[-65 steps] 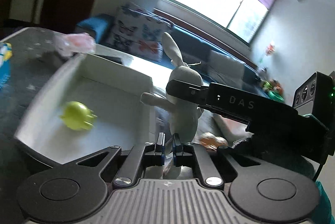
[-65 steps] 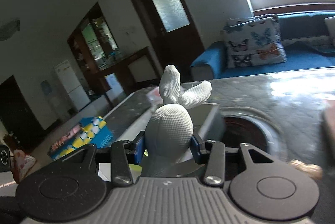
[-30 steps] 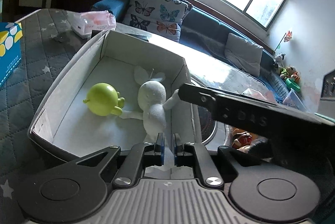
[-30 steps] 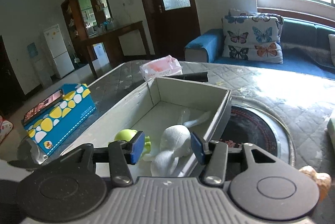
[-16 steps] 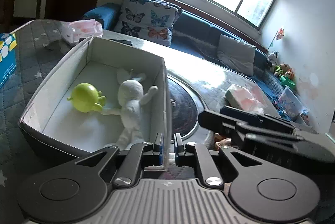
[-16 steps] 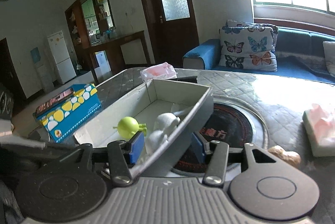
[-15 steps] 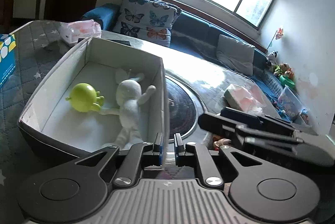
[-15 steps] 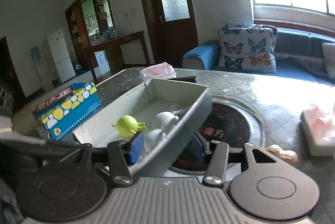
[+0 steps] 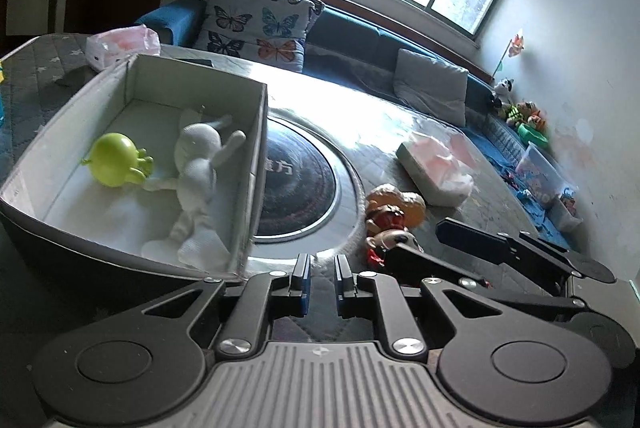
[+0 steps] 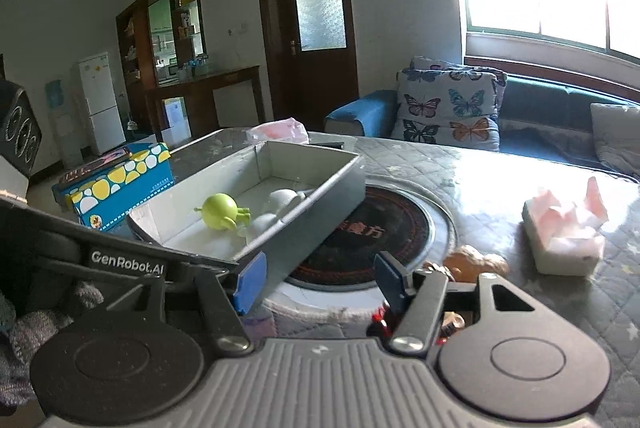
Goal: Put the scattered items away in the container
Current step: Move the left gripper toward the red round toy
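Observation:
A grey box [image 9: 256, 164] [image 10: 344, 184] stands on the quilted table and holds a white rabbit doll [image 9: 198, 164] [image 10: 280, 198] and a lime green toy [image 9: 114, 164] [image 10: 222, 212]. A small brown and red doll toy [image 9: 394, 216] [image 10: 476, 262] lies on the table right of the box. My left gripper [image 9: 322, 278] is nearly shut and empty, at the box's near right corner. My right gripper [image 10: 320, 280] is open and empty, low over the table with its right finger beside the doll toy. It also shows in the left wrist view [image 9: 472, 244].
A round black hotplate [image 9: 304, 184] [image 10: 376, 232] is set in the table between box and doll toy. A tissue pack [image 9: 436, 164] [image 10: 564, 228] lies at the right. Another pink pack [image 9: 122, 44] lies behind the box. A blue dotted carton [image 10: 120, 184] stands left of the box.
My right gripper let the white rabbit go into the box, opened, and moved right and down toward the doll toy. My left gripper drew back to the right.

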The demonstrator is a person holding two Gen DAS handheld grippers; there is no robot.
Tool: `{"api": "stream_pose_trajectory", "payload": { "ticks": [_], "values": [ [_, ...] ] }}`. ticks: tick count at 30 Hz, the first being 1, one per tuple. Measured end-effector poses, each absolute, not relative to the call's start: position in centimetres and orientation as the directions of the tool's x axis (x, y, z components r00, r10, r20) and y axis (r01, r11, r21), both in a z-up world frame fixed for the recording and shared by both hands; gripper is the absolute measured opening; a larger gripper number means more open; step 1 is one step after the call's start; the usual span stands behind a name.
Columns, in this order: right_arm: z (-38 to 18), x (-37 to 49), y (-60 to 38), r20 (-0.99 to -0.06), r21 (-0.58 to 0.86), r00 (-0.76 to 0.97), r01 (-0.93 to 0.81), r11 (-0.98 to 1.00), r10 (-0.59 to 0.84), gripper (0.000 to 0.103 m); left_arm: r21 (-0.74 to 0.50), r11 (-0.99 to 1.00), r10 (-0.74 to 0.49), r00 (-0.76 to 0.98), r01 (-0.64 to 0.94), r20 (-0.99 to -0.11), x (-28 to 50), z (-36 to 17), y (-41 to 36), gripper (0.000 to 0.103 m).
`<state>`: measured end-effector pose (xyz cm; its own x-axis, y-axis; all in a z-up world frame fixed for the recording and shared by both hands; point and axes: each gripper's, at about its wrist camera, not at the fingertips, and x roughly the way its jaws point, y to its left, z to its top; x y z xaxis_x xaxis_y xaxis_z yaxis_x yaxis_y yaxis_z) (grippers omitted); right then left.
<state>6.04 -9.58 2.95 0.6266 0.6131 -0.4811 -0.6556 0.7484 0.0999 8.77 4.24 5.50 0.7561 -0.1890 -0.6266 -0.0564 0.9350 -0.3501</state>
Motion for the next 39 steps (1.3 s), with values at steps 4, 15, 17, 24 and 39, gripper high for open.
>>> {"api": "stream_pose_trajectory", "payload": {
  "ticks": [4,15,17,24,39],
  "values": [
    [2.5,5.4,-10.8,-0.486,0.092,0.641,-0.639,0.764,0.594,0.067,-0.352,0.935,-0.208,0.742,-0.040,-0.638,8.9,4.9,3.2,0.014],
    [0.7,3.5,-14.2,-0.491,0.063,0.687,-0.585,0.809,0.536,0.075,-0.346,0.938,-0.245,0.697,-0.005,-0.674,9.5,3.2,0.6,0.014],
    [0.4,3.1,-14.8,-0.495,0.055,0.696,-0.572,0.818,0.520,0.077,-0.345,0.939,-0.253,0.689,0.004,-0.679,9.6,3.0,0.0,0.014],
    [-0.8,2.5,-16.9,-0.512,0.041,0.720,-0.524,0.851,0.468,0.082,-0.337,0.941,-0.274,0.661,0.033,-0.698,10.0,2.2,-1.6,0.016],
    [-2.5,3.3,-21.1,-0.530,0.076,0.758,-0.403,0.912,0.380,0.087,-0.386,0.915,-0.374,0.599,0.115,-0.708,11.7,1.5,-5.2,0.024]
  ]
}}
